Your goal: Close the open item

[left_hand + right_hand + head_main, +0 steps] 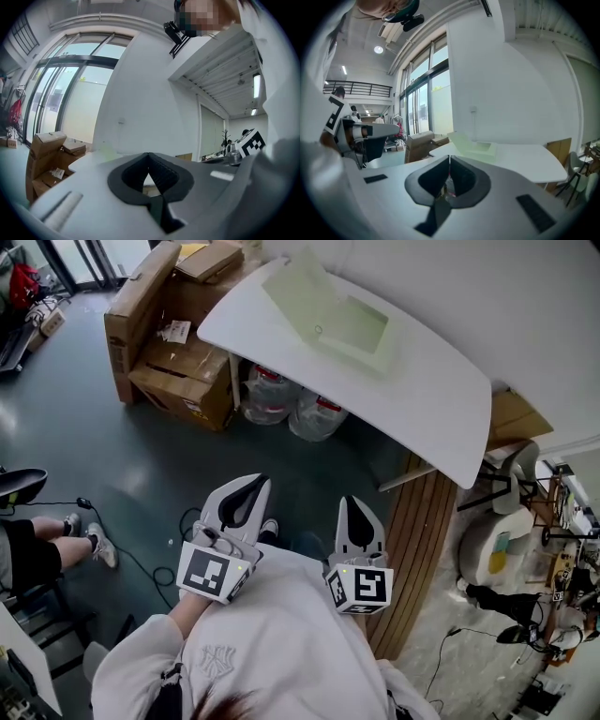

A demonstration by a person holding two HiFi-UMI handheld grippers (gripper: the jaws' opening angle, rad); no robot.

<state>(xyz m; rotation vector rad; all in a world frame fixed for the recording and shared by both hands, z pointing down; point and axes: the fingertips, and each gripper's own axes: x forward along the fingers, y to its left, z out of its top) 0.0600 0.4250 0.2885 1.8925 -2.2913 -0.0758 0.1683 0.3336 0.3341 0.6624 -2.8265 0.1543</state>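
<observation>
Box (337, 315) sits open on the table (427, 395), near the table's far edge, well apart from both grippers, which are held low and close to the person's chest, over the floor short of the table. Nothing touches the box. Left gripper (249, 486): jaws together, nothing between them, dark ribbed pads meeting at the tips (149, 155). Right gripper (351, 504): jaws also together and empty, tips (449, 158) pointing toward the table with the box (477, 146) straight ahead and beyond them. The box is pale green, thin, matte plastic or card, I can't tell which; shallow square base with its flat lid tipped up and back on the left side. The table top (525, 161) is smooth white, with rounded corners. Gripper shells are white hard plastic with black V-shaped jaw liners; each carries a cube with black-and-white square markers. Brown corrugated cartons (173, 343) are stacked left of the table, and clear water bottles (292, 401) stand under it. The floor (141, 465) is dark grey-green and glossy; a wood-slat strip (422, 540) runs along its right side.
</observation>
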